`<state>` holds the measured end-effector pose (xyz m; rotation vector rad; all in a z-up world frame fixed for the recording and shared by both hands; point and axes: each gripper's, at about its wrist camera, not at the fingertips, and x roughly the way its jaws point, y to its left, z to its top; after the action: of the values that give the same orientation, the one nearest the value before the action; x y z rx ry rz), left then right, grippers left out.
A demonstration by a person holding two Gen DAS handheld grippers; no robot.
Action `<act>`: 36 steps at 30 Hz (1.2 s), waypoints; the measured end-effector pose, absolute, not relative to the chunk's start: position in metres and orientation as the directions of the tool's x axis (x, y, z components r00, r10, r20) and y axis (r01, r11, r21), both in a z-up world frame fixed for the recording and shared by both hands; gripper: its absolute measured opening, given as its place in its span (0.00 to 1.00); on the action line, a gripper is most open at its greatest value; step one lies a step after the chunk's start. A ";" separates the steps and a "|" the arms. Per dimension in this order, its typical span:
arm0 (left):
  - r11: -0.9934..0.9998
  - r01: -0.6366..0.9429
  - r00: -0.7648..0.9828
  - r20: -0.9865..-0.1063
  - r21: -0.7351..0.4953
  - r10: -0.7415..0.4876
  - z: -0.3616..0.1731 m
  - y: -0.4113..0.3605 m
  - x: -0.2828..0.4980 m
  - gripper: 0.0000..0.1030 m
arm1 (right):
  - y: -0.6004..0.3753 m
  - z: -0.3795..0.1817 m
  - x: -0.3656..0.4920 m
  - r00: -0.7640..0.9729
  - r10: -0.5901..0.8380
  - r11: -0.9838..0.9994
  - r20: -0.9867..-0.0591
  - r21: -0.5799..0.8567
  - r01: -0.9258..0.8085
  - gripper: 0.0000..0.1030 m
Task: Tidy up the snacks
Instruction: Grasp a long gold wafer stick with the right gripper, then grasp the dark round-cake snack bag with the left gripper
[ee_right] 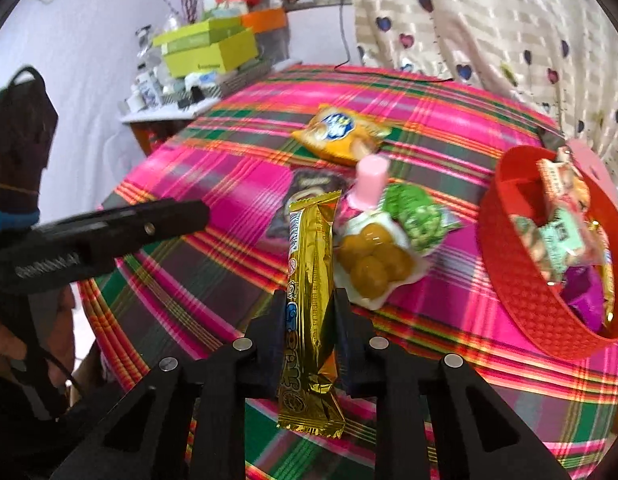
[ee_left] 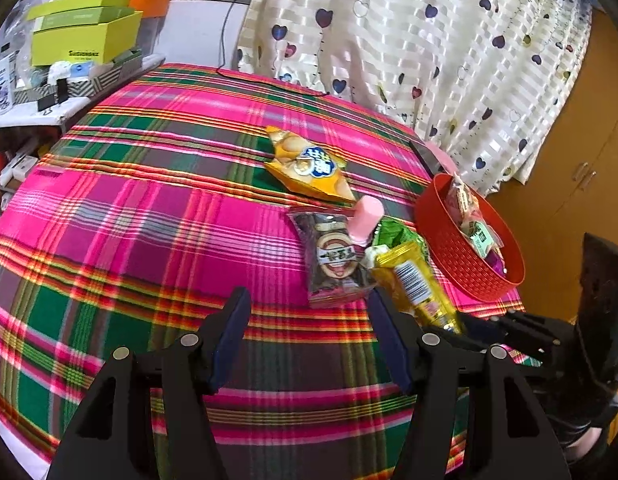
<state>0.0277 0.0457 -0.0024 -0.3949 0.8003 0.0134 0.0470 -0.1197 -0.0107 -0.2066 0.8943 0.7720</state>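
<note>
Your right claw (ee_right: pixel 305 300) was clamped on the gold snack bar (ee_right: pixel 311 280), pads pressing its lower half, the bar standing nearly upright and clear of the table (ee_right: pixel 213 264). Your left claw (ee_left: pixel 309 332) stood wide with nothing between its pads, low over bare cloth.

Step in hand, as I judged it: the bar was picked and the carry to the red basket (ee_right: pixel 521 292) was due. That called for a swing toward the basket and a release above the packets already inside.

Just beyond the bar lay the pouch of brown balls with the pink cap (ee_right: pixel 373 252), the green packet (ee_right: pixel 419 216), a dark packet (ee_left: pixel 335 258) and, farther off, the orange bag (ee_right: pixel 341 134). The basket sat close to the table's near edge; open cloth lay on the left claw's side.
</note>
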 end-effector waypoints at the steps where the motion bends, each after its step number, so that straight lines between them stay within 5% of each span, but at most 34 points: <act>1: 0.928 -0.157 0.698 -0.702 -0.338 -0.138 -0.003 0.044 0.030 0.60 | -0.123 -0.009 0.048 0.388 0.519 0.721 -0.762 0.147 -0.677 0.19; 16: 0.917 -0.180 0.658 -0.736 -0.357 -0.157 -0.020 0.030 0.084 0.60 | -0.156 0.010 0.059 0.441 0.526 0.755 -0.727 0.160 -0.636 0.19; 30: 0.942 -0.222 0.632 -0.773 -0.250 -0.056 -0.046 0.017 0.128 0.60 | -0.168 0.010 0.076 0.444 0.523 0.768 -0.727 0.176 -0.616 0.19; 32: 0.945 -0.231 0.632 -0.774 -0.230 -0.034 -0.047 0.017 0.128 0.45 | -0.169 0.009 0.079 0.442 0.522 0.769 -0.729 0.178 -0.614 0.19; 36: 0.946 -0.236 0.631 -0.776 -0.222 -0.025 -0.048 0.022 0.127 0.39 | -0.170 0.009 0.080 0.442 0.523 0.769 -0.729 0.179 -0.614 0.19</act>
<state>0.1274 0.0222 -0.0477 -0.3184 0.8839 0.1235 0.0799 -0.1695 0.0088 -0.1172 0.8601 0.7068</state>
